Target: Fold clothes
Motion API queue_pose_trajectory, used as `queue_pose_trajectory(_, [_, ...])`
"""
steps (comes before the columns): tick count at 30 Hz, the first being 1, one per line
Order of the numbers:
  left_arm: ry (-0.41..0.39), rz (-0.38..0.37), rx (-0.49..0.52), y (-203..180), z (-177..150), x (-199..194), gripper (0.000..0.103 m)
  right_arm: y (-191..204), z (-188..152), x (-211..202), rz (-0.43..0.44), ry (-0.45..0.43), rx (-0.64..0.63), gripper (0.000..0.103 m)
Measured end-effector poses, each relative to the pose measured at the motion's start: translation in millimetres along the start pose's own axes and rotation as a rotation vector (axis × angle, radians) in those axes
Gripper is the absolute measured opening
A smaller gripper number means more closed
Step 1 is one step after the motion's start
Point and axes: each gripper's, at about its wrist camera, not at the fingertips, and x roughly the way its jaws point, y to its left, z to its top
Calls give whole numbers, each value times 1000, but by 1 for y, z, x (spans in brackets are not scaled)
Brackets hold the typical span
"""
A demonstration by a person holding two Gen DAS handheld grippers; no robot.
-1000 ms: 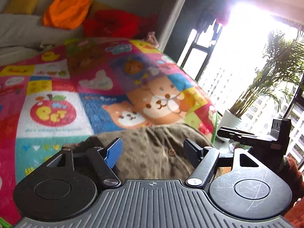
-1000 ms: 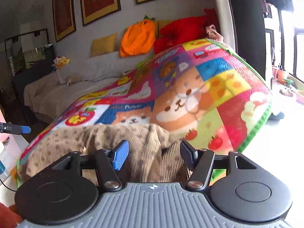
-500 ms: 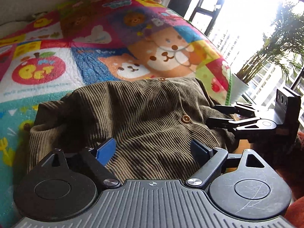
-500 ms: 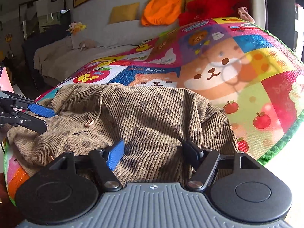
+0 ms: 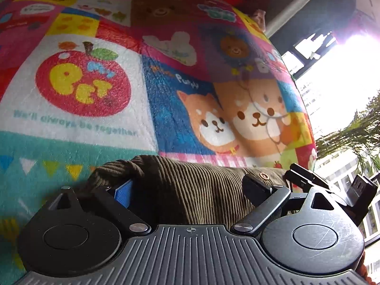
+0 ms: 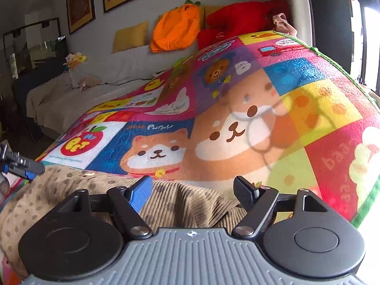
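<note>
a: half a second ago both cameras looked down on most of the shirt; now they sit low at its near edge, so my hands have dropped to the mat.

b: what are the grippers doing?

a: my left gripper (image 5: 188, 190) has its jaws spread wide, with the shirt (image 5: 197, 187) bunched between them but nothing pinched. my right gripper (image 6: 193, 192) is just as wide, straddling the shirt's right end. neither holds cloth.

b: and where's the shirt?

a: it's lying in a low heap on the mat (image 5: 71, 142), at the near edge, stretched across between my two hands. one button (image 5: 263, 175) faces up near my right fingers.

b: so how far along are we?

a: early, i'd judge. it looks rumpled rather than squared; i can't see a clean fold, and the sleeves are out of sight. past it the mat is bare up to the cushions (image 6: 175, 30), so there's room to spread it, then fold and tidy.
</note>
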Motion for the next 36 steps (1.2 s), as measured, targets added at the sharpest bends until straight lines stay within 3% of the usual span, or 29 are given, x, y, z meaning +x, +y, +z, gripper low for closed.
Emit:
queue_pose_trajectory(5, [42, -5, 49, -4, 61, 58, 95, -12, 1, 32, 10, 69, -37, 76])
queue_pose_trajectory(8, [98, -13, 80, -17, 112, 108, 95, -24, 2, 37, 15, 89, -10, 76])
queue_pose_trajectory(11, [93, 2, 149, -43, 149, 149, 95, -30, -2, 34, 19, 106, 9, 76])
queue_pose_trajectory(16, [40, 6, 253, -84, 171, 171, 94, -14, -19, 24, 34, 141, 22, 76])
queue_pose_trajectory(18, [21, 17, 292, -87, 161, 154, 95, 6, -28, 18, 80, 165, 22, 76])
queue_pose_trajectory(21, [-18, 51, 323, -81, 139, 113, 96, 36, -34, 5, 145, 180, -79, 72])
queue_pose_trajectory(23, [-35, 27, 276, -68, 116, 74, 97, 38, -23, -5, 165, 149, -117, 72])
queue_pose_trajectory(28, [-38, -64, 78, -24, 47, -8, 98, 9, 21, -7, 173, 42, -5, 72])
queue_pose_trajectory(32, [19, -99, -39, -10, 3, -7, 98, 22, 42, 30, 188, 31, -47, 72])
queue_pose_trajectory(35, [65, -87, -70, -8, -15, 12, 98, 40, 36, 65, 135, 102, -162, 72])
queue_pose_trajectory(36, [43, -93, -55, -9, -17, 14, 98, 46, 33, 77, 112, 132, -206, 73])
